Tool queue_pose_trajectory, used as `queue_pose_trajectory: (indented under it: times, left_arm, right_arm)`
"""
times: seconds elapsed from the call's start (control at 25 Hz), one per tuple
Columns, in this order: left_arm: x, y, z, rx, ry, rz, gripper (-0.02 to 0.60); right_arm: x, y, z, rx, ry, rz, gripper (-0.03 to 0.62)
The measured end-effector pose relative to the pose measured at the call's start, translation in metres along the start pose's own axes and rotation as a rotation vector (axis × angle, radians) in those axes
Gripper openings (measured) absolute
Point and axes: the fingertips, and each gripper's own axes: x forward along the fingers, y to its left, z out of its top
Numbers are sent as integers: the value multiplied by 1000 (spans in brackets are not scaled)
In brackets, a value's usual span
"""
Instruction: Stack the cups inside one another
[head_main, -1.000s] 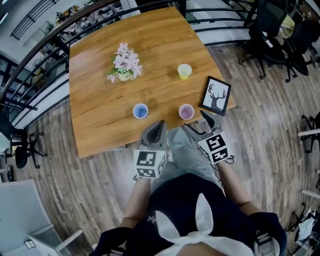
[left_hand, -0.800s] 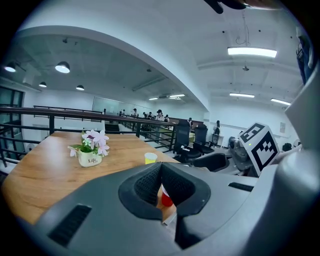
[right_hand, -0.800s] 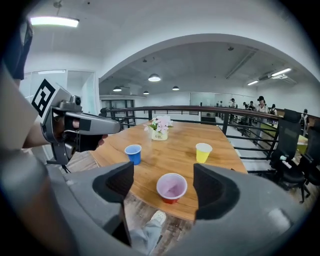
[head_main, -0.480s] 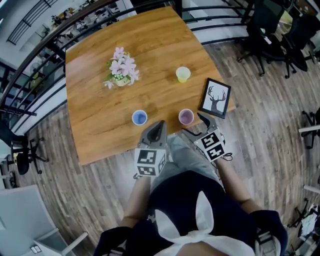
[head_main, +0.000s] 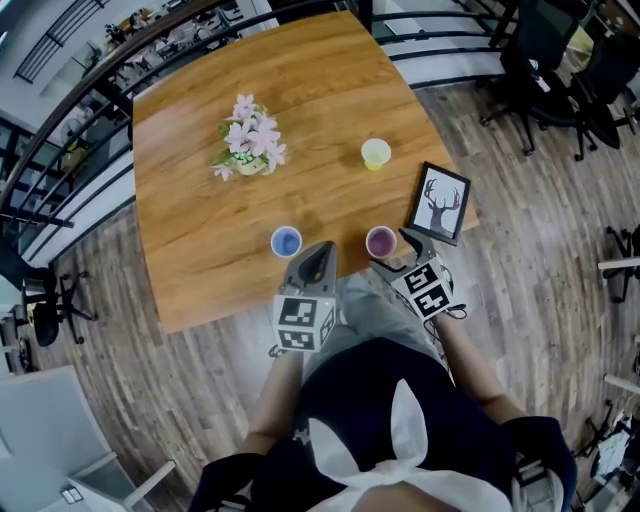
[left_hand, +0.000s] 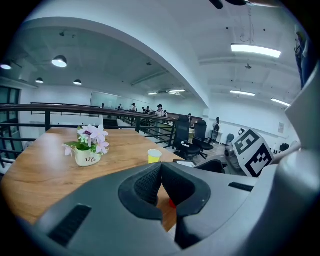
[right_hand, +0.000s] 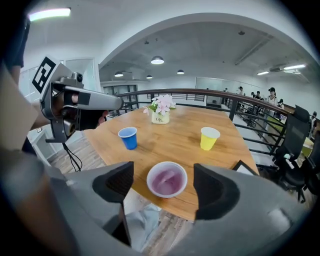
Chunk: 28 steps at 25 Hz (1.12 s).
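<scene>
Three cups stand upright and apart on the wooden table (head_main: 200, 230): a blue cup (head_main: 286, 241), a purple cup (head_main: 380, 241) near the front edge, and a yellow cup (head_main: 376, 153) farther back. My right gripper (head_main: 398, 255) is open just right of the purple cup. Its jaws have just been opening. In the right gripper view the purple cup (right_hand: 167, 180) sits between the two jaws of the right gripper (right_hand: 163, 175), untouched. My left gripper (head_main: 320, 256) hangs at the table edge between the blue and purple cups. In its own view the left gripper (left_hand: 161, 172) is shut on nothing.
A white pot of pink flowers (head_main: 250, 150) stands at the back left. A framed deer picture (head_main: 440, 203) lies at the right edge, close to the right gripper. Black railings (head_main: 60, 150) and office chairs (head_main: 550, 60) surround the table.
Both grippers have come forward and down toward the table's front edge. The right one now sits closer to the purple cup, with its jaws a little wider.
</scene>
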Motion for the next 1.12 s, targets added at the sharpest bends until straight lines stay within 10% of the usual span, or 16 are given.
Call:
queue_pose_trajectory:
  times: [1.12]
  left_arm:
    - [40, 18, -5, -6, 59, -25, 17]
  right_arm:
    - [42, -10, -29, -111, 196, 83, 328]
